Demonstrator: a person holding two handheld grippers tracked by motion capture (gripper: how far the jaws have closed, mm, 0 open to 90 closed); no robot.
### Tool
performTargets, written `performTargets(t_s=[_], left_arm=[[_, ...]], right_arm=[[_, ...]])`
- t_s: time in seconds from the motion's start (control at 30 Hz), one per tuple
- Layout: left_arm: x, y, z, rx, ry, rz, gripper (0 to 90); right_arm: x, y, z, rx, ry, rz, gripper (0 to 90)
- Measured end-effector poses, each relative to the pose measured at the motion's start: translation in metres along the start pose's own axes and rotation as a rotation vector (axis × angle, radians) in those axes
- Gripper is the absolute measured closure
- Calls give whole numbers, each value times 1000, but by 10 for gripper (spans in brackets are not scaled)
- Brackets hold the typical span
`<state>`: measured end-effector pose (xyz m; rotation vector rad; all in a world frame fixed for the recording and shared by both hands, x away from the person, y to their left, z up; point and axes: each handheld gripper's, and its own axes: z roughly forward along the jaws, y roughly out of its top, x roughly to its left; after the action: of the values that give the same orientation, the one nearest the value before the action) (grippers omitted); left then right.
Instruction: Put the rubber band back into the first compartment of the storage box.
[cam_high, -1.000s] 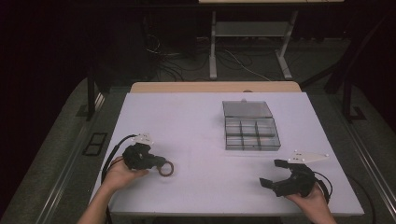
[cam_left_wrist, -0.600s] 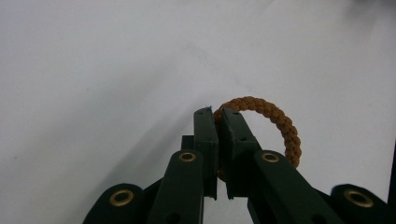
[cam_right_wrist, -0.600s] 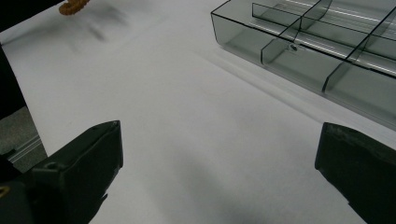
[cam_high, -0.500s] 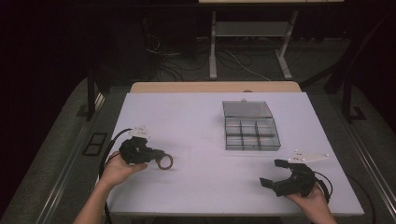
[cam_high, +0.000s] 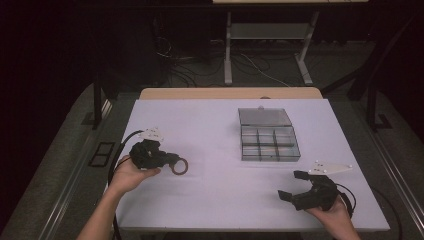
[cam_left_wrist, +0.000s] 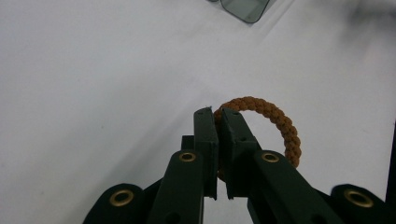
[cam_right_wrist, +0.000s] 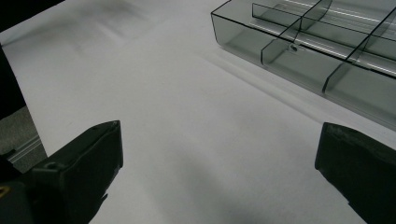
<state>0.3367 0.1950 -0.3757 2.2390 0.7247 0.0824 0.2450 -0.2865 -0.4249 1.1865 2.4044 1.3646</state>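
The left gripper (cam_high: 170, 161) is clamped on one side of a brown braided ring (cam_left_wrist: 275, 122), held just above the worktop (cam_high: 215, 130) well to the left of the clear divided box (cam_high: 269, 135). The right gripper (cam_high: 292, 185), jaws spread wide with nothing between them, waits on the near side of that box. To carry the ring over well, I would keep the pinch firm on the braid so the loop cannot slip or swing, lift it high enough to clear the box's near wall, and release it only when the ring hangs squarely over one compartment.
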Motion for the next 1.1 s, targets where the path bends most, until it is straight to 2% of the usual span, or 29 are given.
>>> performTargets(t_s=[1.1], left_arm=[[-7,58,0,-24,6,83,841]], right_arm=[[-1,-1,-2,-4,1,0,12]])
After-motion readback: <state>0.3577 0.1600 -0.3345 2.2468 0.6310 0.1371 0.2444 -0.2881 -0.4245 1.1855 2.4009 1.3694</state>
